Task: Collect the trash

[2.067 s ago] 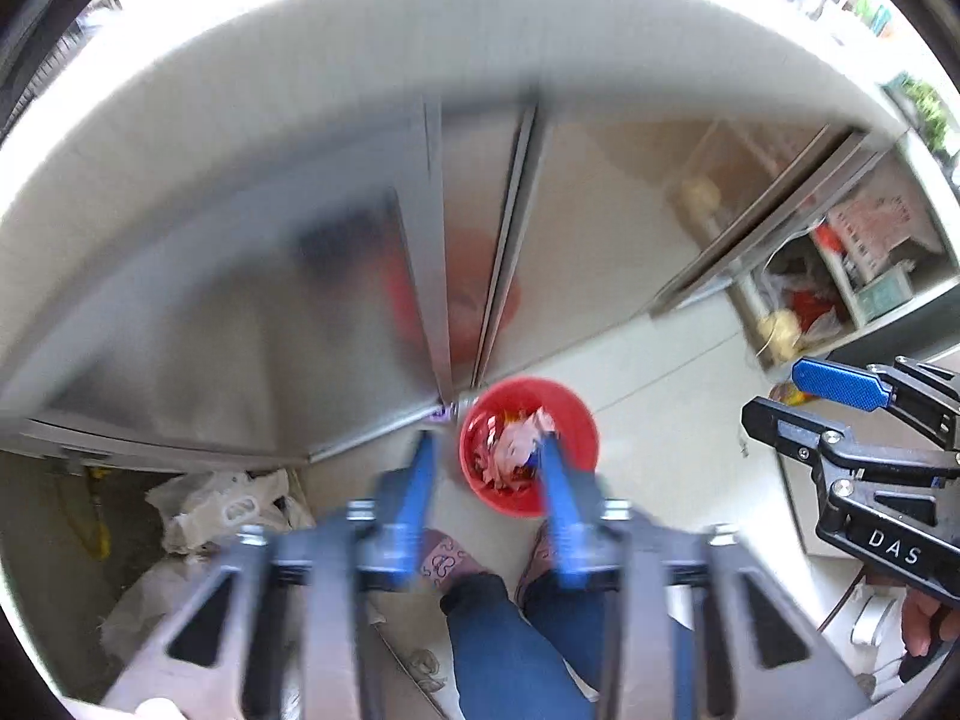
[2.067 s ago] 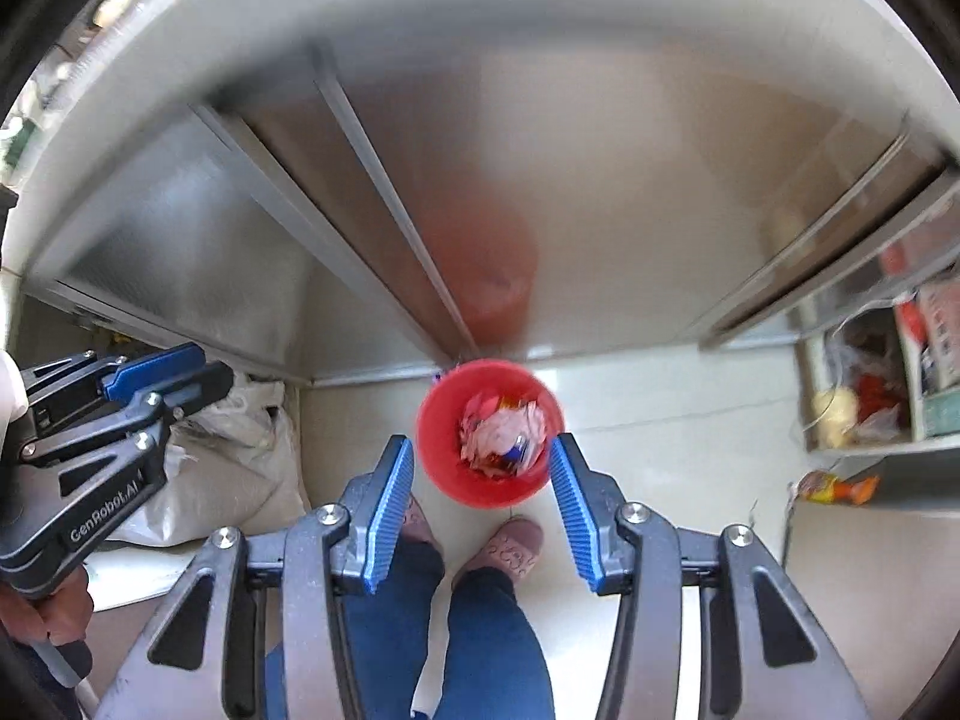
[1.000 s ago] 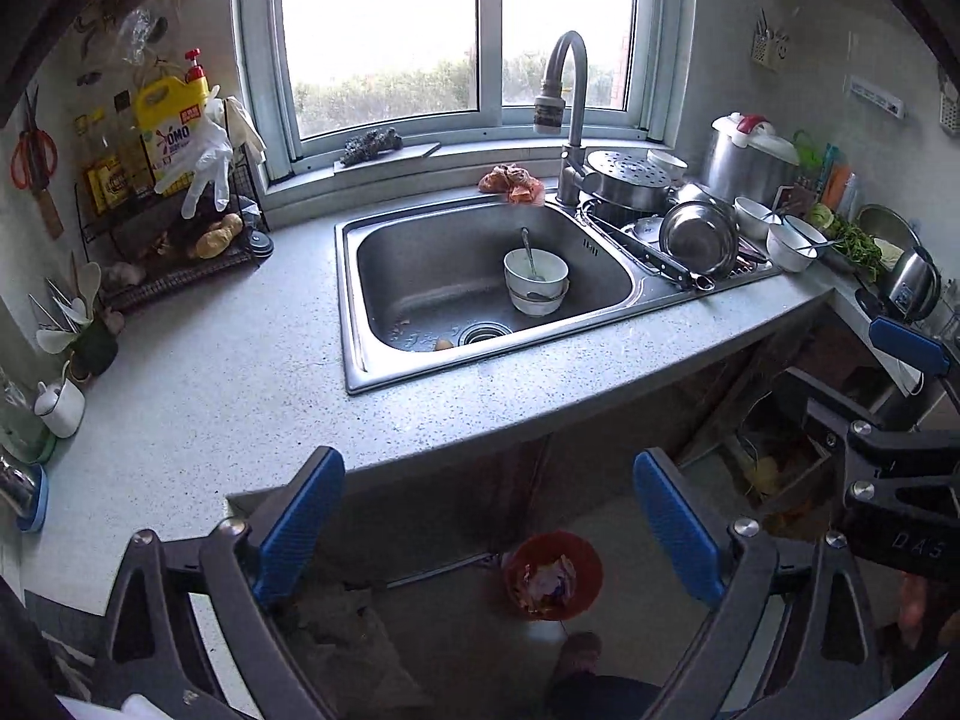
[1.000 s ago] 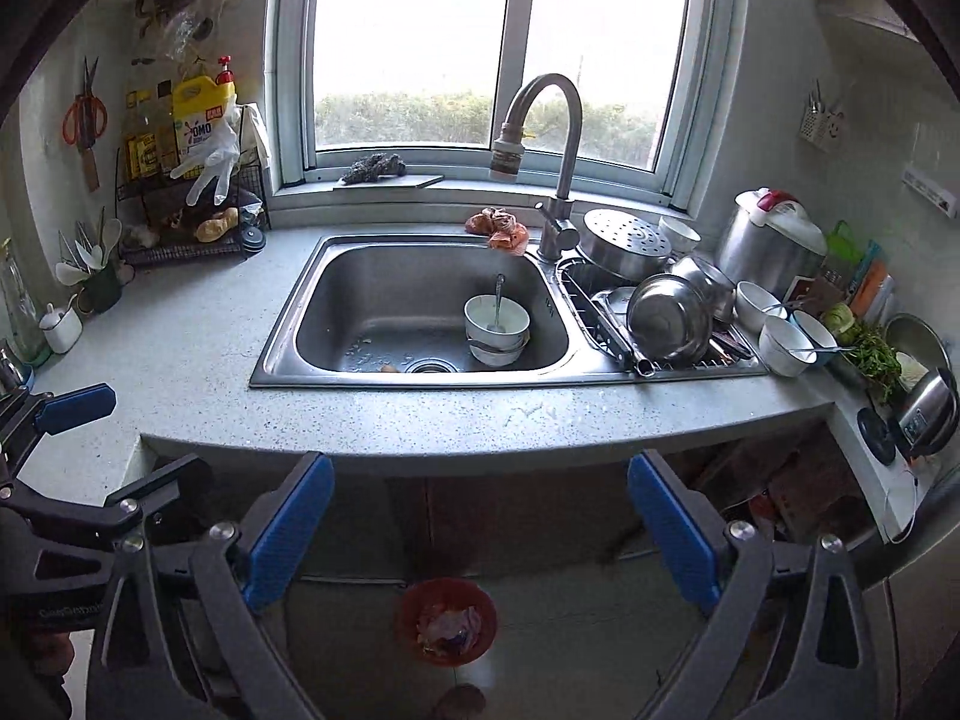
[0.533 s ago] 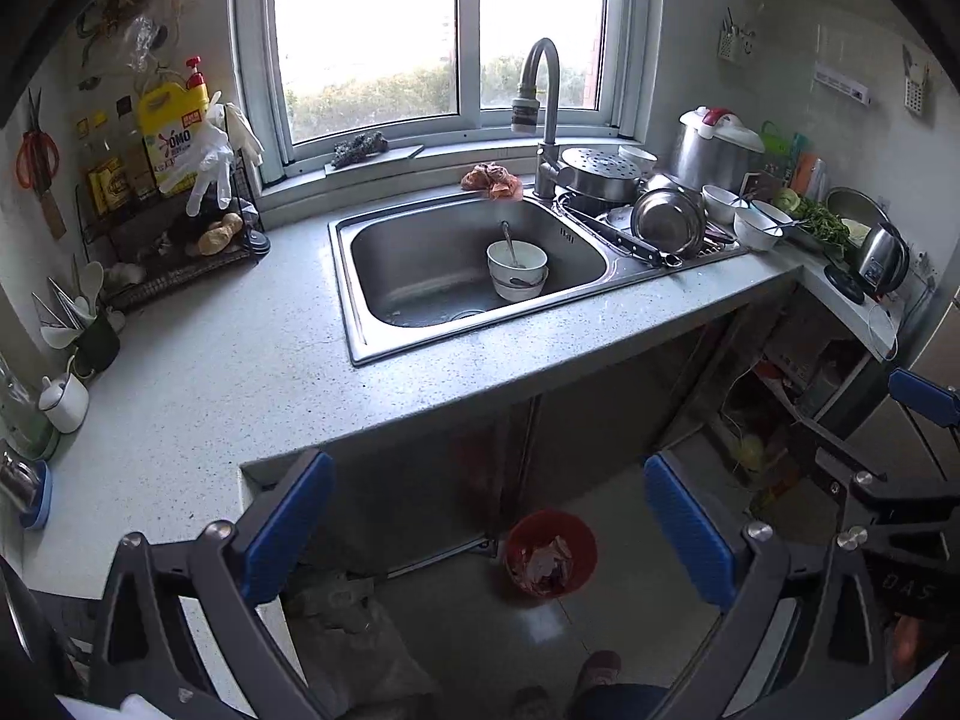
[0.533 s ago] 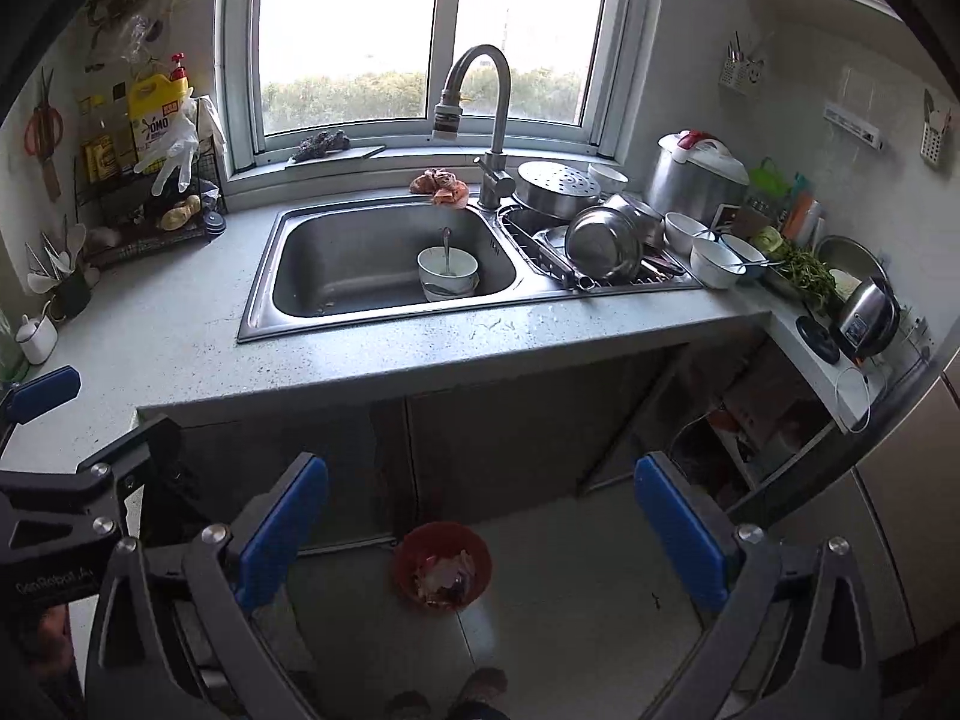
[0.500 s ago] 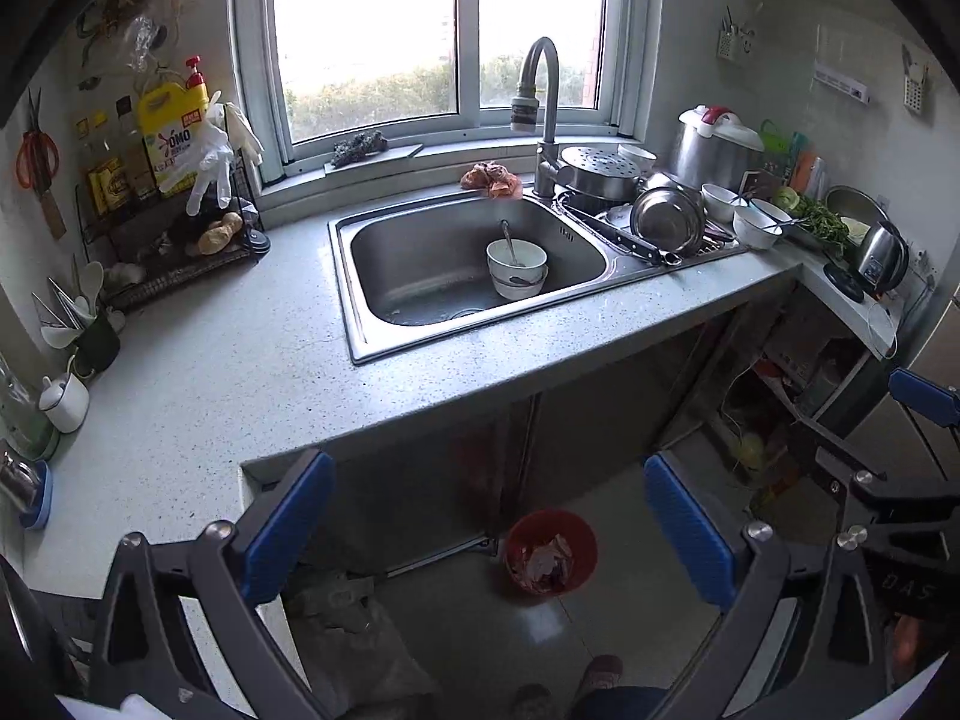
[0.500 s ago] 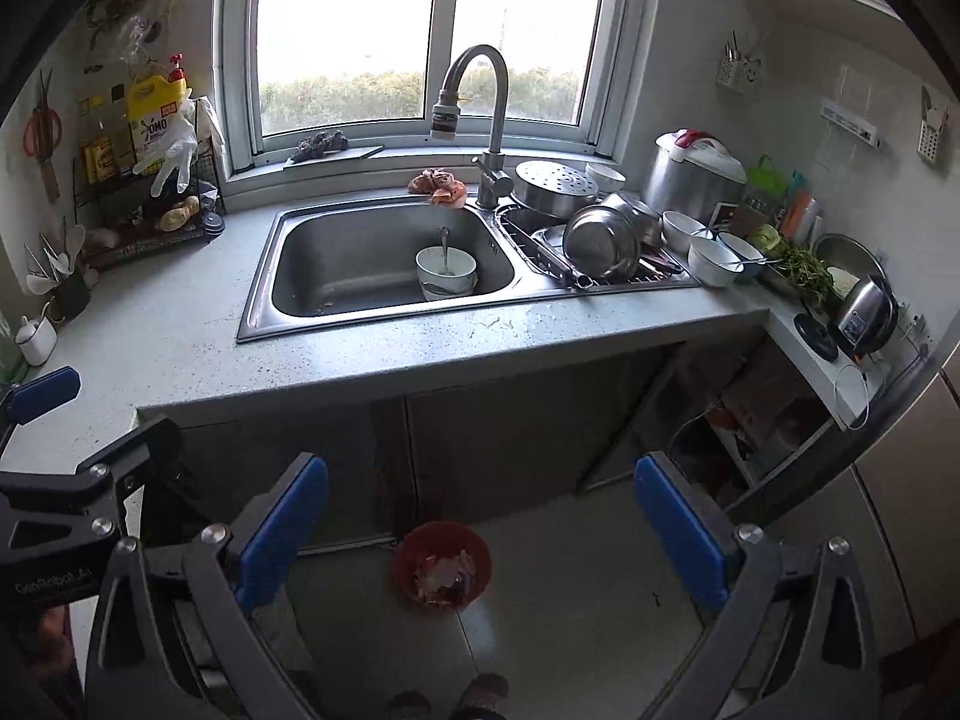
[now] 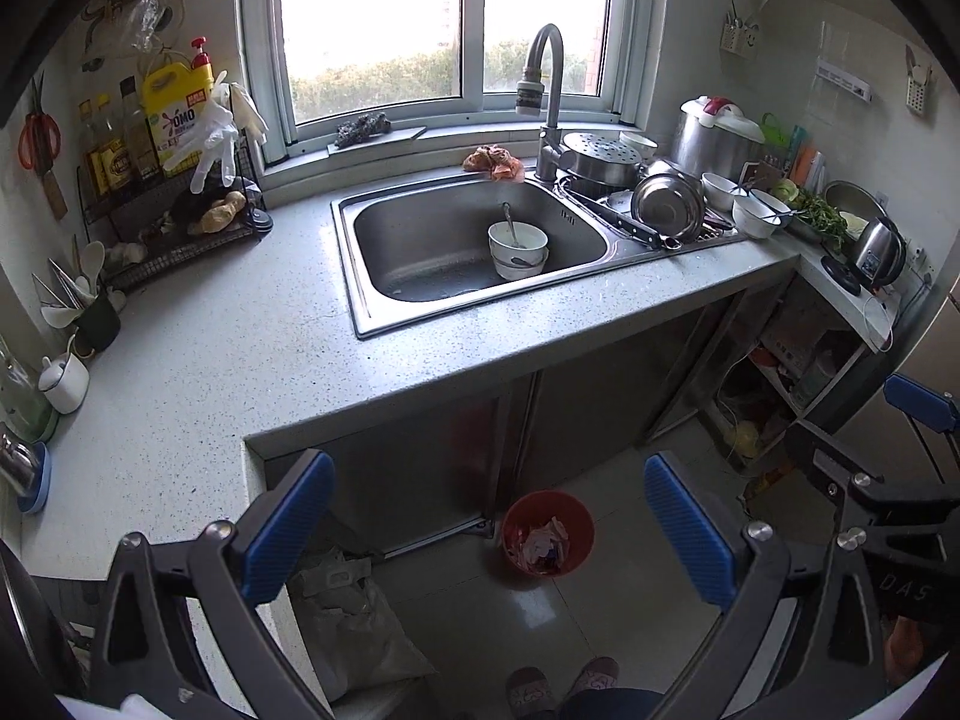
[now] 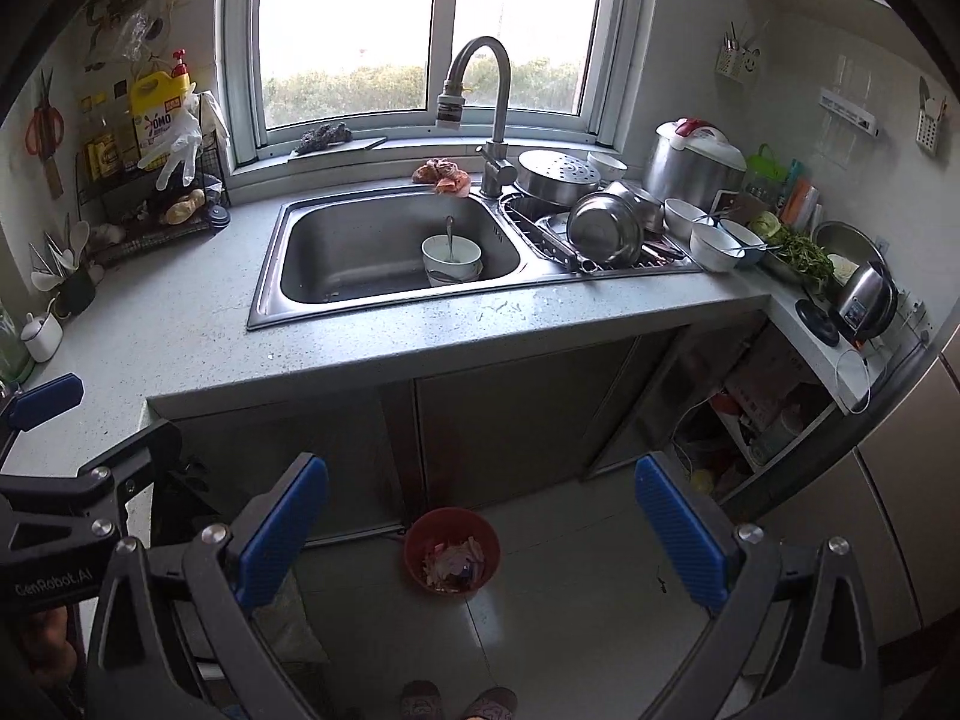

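A red trash bin [image 9: 547,533] with crumpled wrappers inside stands on the floor before the steel cabinet doors; it also shows in the right wrist view [image 10: 452,549]. My left gripper [image 9: 489,528] is open and empty, held high above the floor, back from the counter. My right gripper [image 10: 480,534] is open and empty at a like height. Each gripper shows at the edge of the other's view: the right gripper [image 9: 900,450] at the right, the left gripper [image 10: 54,438] at the left.
A grey counter [image 9: 198,372] holds a steel sink [image 9: 420,246] with stacked white bowls [image 9: 518,249]. Pots and bowls crowd the drying rack [image 10: 606,234]. A wire rack with bottles [image 9: 156,180] stands left. A white bag [image 9: 348,612] lies on the floor under the counter's left end.
Both grippers rose from just above the bin and opened wide. In the last half second both views have barely shifted.
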Motion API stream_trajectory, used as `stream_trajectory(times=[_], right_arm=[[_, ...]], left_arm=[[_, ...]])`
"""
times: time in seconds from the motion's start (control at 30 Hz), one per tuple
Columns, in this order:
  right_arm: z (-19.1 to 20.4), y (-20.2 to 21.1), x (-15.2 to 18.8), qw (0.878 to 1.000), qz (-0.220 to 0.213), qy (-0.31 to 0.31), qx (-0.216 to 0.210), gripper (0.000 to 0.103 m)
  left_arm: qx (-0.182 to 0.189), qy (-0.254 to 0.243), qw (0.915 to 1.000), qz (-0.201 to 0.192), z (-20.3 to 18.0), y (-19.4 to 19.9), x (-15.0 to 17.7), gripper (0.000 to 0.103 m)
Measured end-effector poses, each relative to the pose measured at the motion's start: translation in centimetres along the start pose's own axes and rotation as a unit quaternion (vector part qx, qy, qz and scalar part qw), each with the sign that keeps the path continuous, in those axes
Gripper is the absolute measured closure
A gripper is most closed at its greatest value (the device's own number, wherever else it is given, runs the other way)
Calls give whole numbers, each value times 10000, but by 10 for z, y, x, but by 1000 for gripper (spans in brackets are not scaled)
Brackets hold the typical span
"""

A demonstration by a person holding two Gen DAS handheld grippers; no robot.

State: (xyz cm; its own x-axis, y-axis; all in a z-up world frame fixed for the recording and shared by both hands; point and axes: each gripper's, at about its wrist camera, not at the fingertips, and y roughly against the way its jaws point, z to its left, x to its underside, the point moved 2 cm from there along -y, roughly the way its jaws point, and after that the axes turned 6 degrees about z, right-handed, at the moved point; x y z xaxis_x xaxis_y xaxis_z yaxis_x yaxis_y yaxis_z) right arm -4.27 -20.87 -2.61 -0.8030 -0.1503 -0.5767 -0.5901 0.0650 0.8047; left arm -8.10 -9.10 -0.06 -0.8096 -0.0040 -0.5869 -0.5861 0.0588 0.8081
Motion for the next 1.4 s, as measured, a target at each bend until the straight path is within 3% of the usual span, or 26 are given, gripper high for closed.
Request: stream_trajectory(times=[1.4], right_arm=[[-4,0,3,9993,46,255,-261,1]], left_arm=[[24,206,9998,51,-1,2,16,0]])
